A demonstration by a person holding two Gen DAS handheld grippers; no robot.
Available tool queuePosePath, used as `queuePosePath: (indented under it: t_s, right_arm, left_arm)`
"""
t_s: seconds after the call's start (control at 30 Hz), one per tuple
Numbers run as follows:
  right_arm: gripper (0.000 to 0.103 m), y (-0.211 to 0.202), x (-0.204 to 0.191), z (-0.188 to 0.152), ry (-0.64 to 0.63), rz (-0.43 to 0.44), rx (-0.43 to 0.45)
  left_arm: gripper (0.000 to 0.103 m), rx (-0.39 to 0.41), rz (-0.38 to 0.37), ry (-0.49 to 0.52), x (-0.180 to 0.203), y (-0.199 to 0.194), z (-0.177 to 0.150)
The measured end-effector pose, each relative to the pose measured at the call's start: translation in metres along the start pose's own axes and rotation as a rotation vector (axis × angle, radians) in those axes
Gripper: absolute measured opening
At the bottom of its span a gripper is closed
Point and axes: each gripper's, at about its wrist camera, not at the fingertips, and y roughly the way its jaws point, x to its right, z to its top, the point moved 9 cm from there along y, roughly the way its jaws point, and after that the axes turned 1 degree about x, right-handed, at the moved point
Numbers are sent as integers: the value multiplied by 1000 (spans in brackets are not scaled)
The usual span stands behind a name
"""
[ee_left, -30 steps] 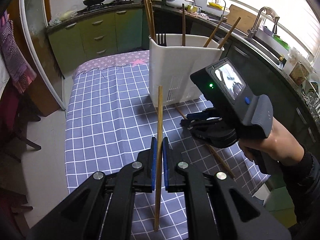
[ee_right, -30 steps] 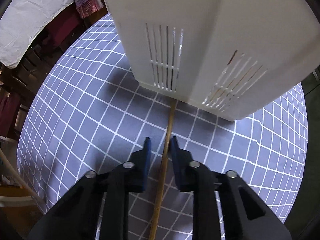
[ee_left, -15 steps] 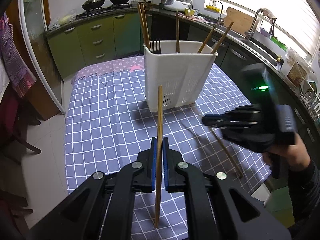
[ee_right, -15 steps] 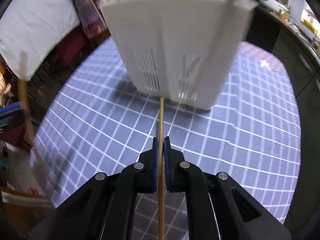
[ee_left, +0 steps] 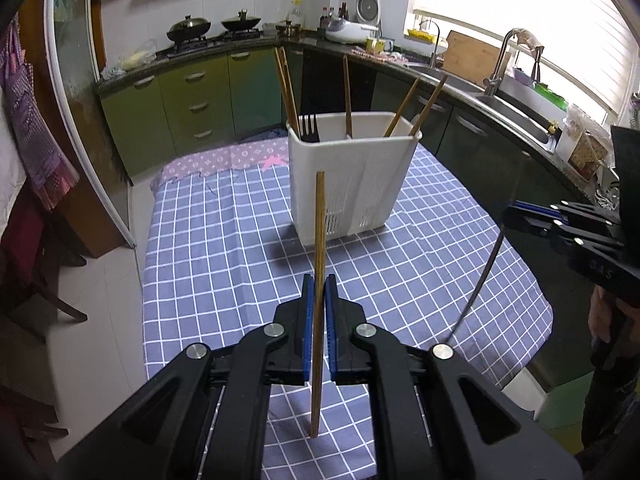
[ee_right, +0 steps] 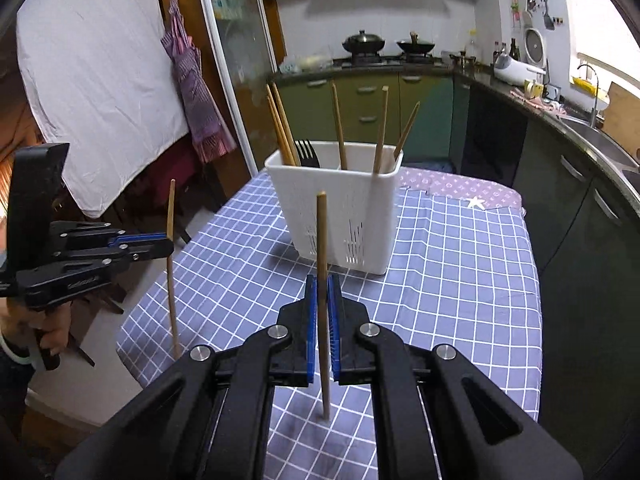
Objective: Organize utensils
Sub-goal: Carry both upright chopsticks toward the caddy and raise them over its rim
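A white slotted utensil holder (ee_left: 352,184) (ee_right: 340,208) stands at the far side of the blue checked tablecloth (ee_left: 224,248). It holds several wooden chopsticks and a black fork (ee_left: 309,128). My left gripper (ee_left: 319,280) is shut on an upright wooden chopstick (ee_left: 319,220), above the cloth in front of the holder. My right gripper (ee_right: 322,280) is shut on a second chopstick (ee_right: 322,232), also upright and short of the holder. Each view shows the other gripper at its edge: the right gripper (ee_left: 516,210) and the left gripper (ee_right: 168,240) with its chopstick (ee_right: 171,280).
Dark kitchen cabinets and a sink (ee_left: 516,116) run along the table's right side. Green drawers and a stove with two woks (ee_left: 216,26) stand behind. A glass sliding door (ee_left: 76,120) and dark wooden chairs are on the left. A hand (ee_right: 44,336) grips the left tool.
My right gripper closed on the chopstick lying by the holder, lifted it off the cloth and drew back from the holder. My left gripper rose slightly, still holding its chopstick.
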Motion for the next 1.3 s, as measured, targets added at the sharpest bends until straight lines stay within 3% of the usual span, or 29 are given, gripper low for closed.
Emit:
queuePosePath:
  t_s: [0.2,0.87,1.3]
  right_arm:
    - [6,-7,-2,-2,-6,-3,8]
    - [6,-2,-2,-4,-12,3,2]
    - [7,0,0,-7,-15,20,1]
  left_arm:
    - [6,46,3,13,5,-12,7]
    - [5,68,-8,46,21,-20,29]
    - [6,142,-13,66,42,-53,116]
